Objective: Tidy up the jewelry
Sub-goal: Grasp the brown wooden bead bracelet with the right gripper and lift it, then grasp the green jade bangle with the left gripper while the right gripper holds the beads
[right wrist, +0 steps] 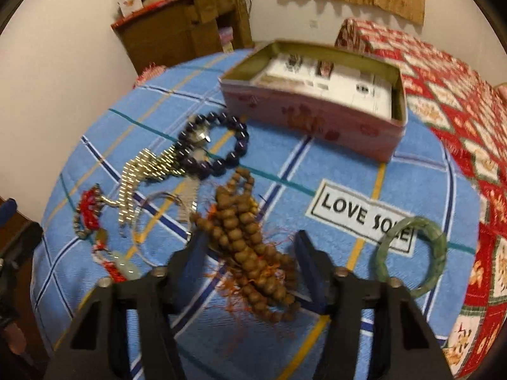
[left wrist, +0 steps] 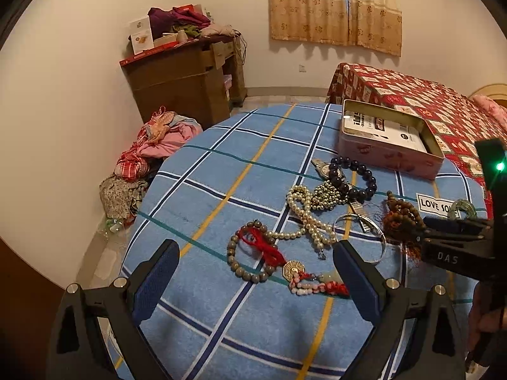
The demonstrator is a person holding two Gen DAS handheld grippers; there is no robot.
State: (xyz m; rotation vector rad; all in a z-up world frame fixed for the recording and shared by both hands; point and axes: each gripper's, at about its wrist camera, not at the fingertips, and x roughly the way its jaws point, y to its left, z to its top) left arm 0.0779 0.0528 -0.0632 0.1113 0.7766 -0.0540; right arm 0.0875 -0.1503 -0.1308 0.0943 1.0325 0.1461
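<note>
Right tongs (right wrist: 250,264) gape around brown beads (right wrist: 247,240).

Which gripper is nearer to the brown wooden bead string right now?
Right. The right gripper straddles the brown bead string, its open fingers on either side of the pile. The left gripper hangs open over the grey bead bracelet, well to the left.
</note>
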